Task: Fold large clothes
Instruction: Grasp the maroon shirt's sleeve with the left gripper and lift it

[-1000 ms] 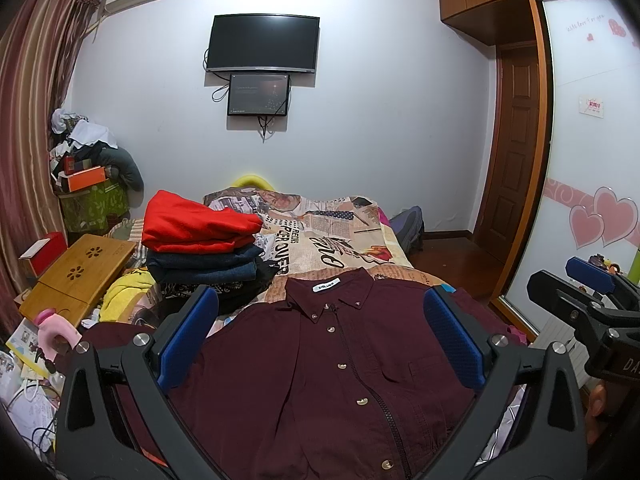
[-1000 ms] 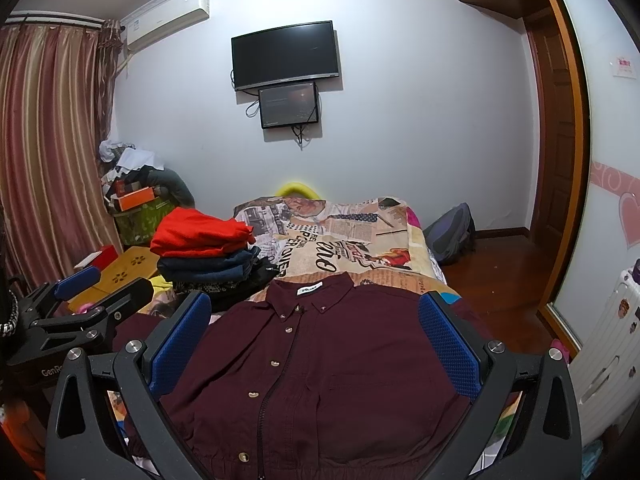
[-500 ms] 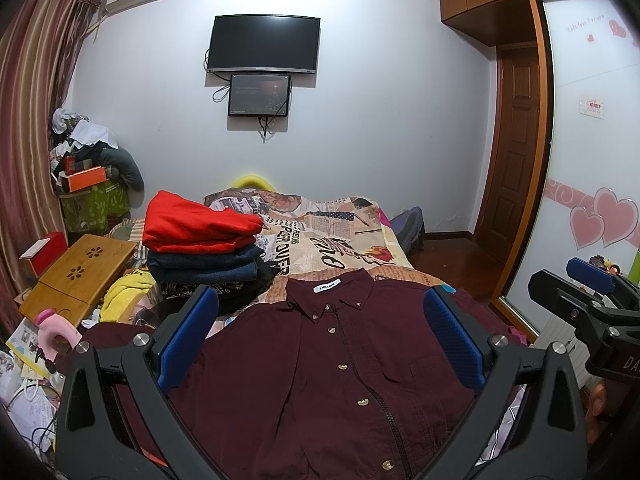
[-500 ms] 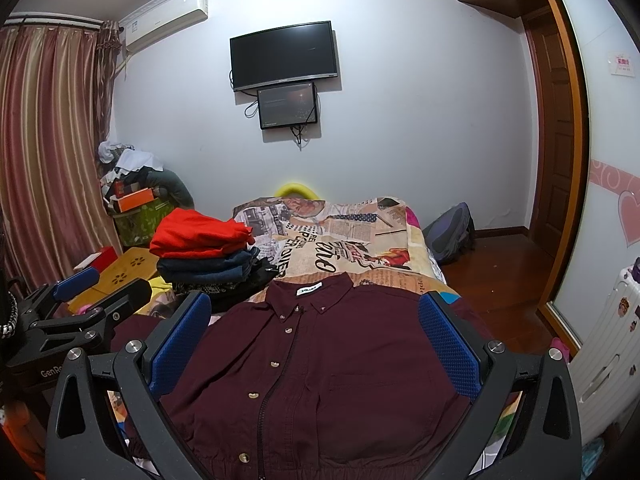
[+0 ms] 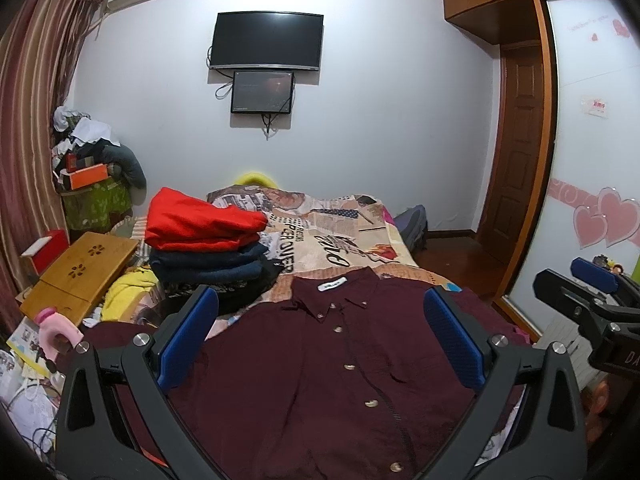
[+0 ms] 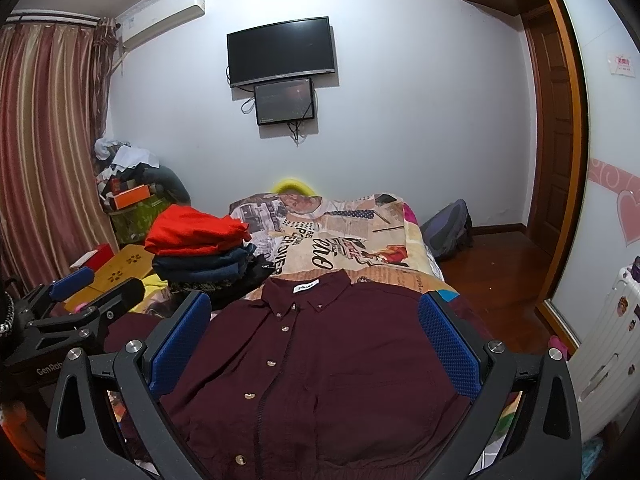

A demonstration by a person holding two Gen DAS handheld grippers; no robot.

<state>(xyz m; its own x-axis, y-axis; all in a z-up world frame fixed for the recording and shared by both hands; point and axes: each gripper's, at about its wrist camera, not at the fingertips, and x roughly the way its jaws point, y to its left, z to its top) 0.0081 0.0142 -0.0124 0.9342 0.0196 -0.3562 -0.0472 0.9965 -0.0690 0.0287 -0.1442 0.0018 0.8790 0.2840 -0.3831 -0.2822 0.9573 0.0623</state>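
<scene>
A dark maroon button-up shirt (image 5: pixel 320 368) (image 6: pixel 340 364) lies spread flat, front up and buttoned, on the near end of the bed, its collar pointing away from me. My left gripper (image 5: pixel 320 332) hovers open above the shirt with nothing between its blue pads. My right gripper (image 6: pixel 316 332) is likewise open above the shirt and holds nothing. The right gripper also shows at the right edge of the left wrist view, and the left gripper at the left edge of the right wrist view.
A stack of folded clothes (image 5: pixel 208 248), red on top of dark blue, sits on the bed (image 5: pixel 340 240) to the shirt's far left. A wooden lap desk (image 5: pixel 80 272) and clutter lie left of the bed. A backpack (image 6: pixel 448 232), a wardrobe door and a white suitcase (image 6: pixel 608 344) are on the right.
</scene>
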